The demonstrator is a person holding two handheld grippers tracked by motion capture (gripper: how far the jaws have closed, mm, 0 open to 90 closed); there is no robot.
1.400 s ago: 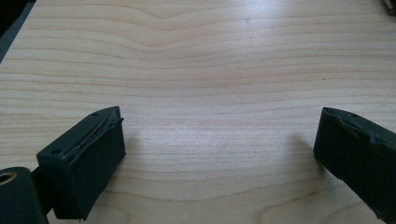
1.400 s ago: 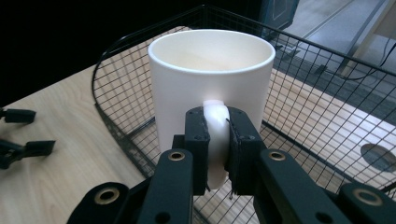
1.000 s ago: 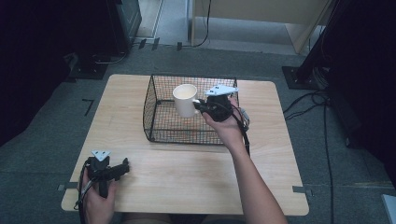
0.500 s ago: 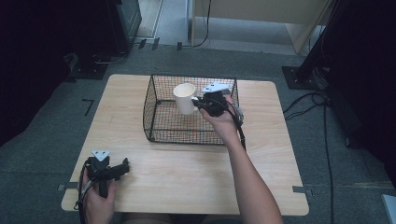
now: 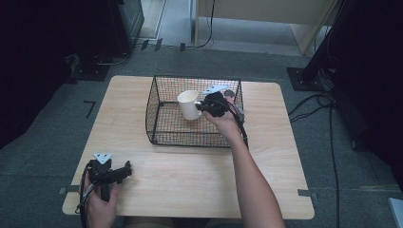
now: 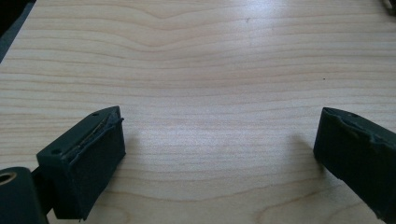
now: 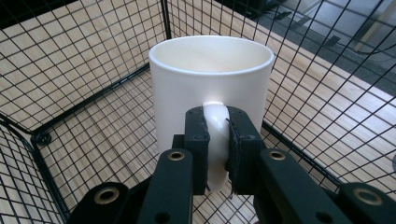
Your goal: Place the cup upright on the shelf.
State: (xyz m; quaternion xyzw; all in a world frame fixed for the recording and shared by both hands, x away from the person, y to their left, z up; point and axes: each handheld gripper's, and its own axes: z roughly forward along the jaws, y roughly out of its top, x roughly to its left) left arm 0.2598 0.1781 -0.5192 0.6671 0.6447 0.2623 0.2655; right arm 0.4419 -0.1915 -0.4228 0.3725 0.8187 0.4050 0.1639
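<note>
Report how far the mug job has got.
Done: the right gripper has its jaws shut on the handle of the white mug. In hand: the mug is held upright inside the wire basket; whether it is touching the basket floor cannot be told. Left: setting it down and releasing, or lifting it out. The left gripper is open over the bare table, idle.

No readable text, white mug (image 7: 211, 88) seemingly plain, wire basket (image 5: 157, 95) unlabelled
</note>
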